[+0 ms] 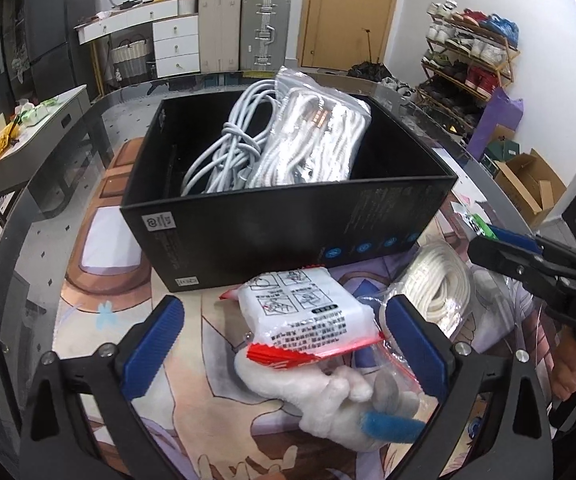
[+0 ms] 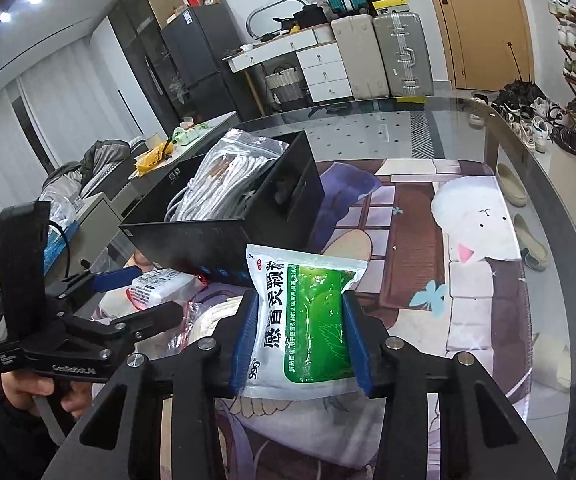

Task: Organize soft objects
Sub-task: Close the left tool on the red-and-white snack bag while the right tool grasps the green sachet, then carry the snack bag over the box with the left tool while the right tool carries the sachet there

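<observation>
Right gripper (image 2: 300, 340): both blue pads clamped on the sides of a green-and-white foil sachet (image 2: 308, 316), held upright just in front of the black cardboard box (image 2: 223, 240). Left gripper (image 1: 283, 344): jaws spread wide, nothing between them touching either pad; below sit a white plastic packet with red crimped edge (image 1: 308, 316) and a white plush toy (image 1: 320, 388), the packet lying partly over the toy. Beside these, a bagged coil of white rope (image 1: 444, 288) on the illustrated mat (image 1: 99, 240). Inside the box: loose grey-white cable bundle (image 1: 227, 140) and a clear bag of white cords (image 1: 320, 140), standing above the rim.
</observation>
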A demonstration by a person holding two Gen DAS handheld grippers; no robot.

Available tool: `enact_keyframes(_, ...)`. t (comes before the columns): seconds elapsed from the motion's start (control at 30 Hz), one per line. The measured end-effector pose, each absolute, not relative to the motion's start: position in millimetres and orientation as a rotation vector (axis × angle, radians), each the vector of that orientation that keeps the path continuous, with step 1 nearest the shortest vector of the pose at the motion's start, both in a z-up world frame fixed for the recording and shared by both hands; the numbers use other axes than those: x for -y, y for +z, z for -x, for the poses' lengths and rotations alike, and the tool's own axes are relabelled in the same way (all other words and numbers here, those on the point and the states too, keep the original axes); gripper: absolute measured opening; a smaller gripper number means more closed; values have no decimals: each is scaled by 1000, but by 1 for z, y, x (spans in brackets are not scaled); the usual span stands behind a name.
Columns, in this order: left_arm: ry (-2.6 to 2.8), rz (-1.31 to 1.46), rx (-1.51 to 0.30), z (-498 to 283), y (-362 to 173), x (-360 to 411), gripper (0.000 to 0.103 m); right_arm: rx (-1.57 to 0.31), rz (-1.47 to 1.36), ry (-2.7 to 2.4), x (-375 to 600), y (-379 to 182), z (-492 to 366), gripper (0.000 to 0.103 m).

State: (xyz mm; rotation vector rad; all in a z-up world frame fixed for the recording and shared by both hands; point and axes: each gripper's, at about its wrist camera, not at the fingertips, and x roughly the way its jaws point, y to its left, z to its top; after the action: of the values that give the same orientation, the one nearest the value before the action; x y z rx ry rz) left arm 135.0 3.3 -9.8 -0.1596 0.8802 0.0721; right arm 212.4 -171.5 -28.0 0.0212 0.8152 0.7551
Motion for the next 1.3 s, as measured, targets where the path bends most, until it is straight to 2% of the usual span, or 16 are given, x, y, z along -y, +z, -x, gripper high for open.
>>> enact_keyframes(0.07,63,179,-888,-136,-11,-5,79,-814,-19,761,170,-27,-211,42)
enact_keyframes(0.17,50,173,-897,-137,-14,-4,61,-809,-15,770,168,-26,-209,42)
enact_keyframes(0.7,40,171,-832,-112,-2,-8,59,-780,-6,784,167,-22,-204,42)
enact_keyframes(1.3,16,190,-693,-92,33,-21,59,-732,7,809,161,-15,-195,42)
